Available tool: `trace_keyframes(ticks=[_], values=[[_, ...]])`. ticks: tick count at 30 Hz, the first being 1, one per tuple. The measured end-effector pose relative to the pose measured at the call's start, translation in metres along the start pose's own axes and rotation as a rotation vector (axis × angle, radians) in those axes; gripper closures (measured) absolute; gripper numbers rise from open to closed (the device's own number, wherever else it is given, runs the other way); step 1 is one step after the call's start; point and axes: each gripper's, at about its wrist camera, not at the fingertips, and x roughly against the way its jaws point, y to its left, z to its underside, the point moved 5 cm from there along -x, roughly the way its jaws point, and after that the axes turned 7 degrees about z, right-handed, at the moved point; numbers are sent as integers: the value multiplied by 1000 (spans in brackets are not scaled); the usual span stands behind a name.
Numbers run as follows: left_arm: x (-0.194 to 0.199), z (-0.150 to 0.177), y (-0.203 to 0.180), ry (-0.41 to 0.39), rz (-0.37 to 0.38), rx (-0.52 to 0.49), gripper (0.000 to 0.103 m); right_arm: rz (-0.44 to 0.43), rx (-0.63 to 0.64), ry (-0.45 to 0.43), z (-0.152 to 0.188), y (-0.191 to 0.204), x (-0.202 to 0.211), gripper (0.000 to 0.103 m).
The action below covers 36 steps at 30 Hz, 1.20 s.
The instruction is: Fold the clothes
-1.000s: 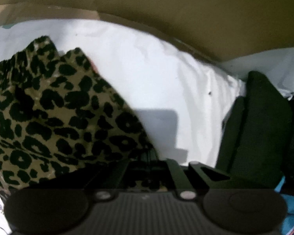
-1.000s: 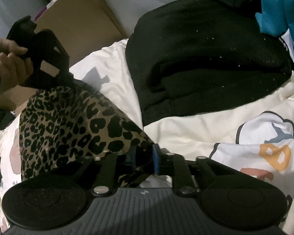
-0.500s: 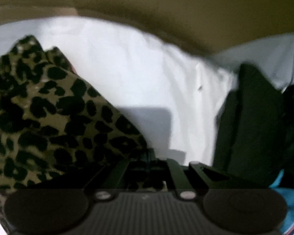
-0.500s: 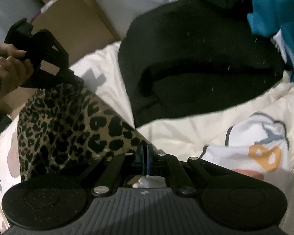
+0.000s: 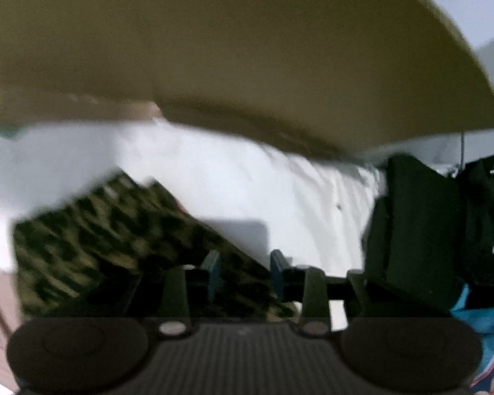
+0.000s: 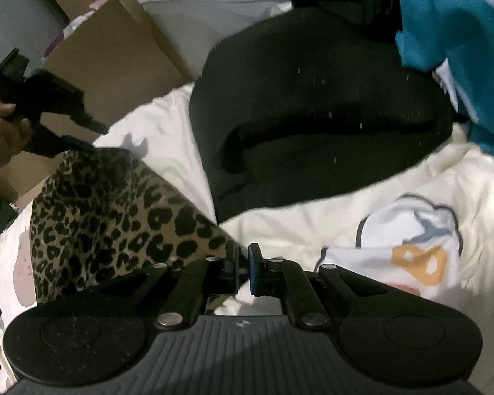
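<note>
A leopard-print garment [image 6: 108, 210] lies draped on the white bedding [image 6: 168, 125], stretched between my two grippers. My right gripper [image 6: 244, 263] is shut on its near corner, and the cloth runs away to the left. In the left wrist view the same garment [image 5: 115, 230] is blurred and passes under my left gripper [image 5: 243, 273], whose blue pads [image 5: 212, 273] stand apart, open, gripping nothing. From the right wrist view, a hand [image 6: 3, 131] holds the left gripper [image 6: 82, 131] at the garment's far end.
A folded black garment [image 6: 313, 115] lies just beyond the leopard one, also in the left view [image 5: 411, 230]. A teal garment [image 6: 461, 49] is at the right, a white printed top [image 6: 411, 247] in front. Brown cardboard [image 5: 214, 49] stands behind the bed.
My left gripper has opened and let go of the leopard garment, and it has lifted or tilted up towards the cardboard. My right gripper stays shut on its corner, shifted slightly.
</note>
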Motion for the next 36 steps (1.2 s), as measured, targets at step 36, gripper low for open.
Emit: trace_keyframes(ticks=[36], values=[[19, 16, 26, -114, -103, -559, 64, 36, 144, 80, 11, 46, -35, 99]])
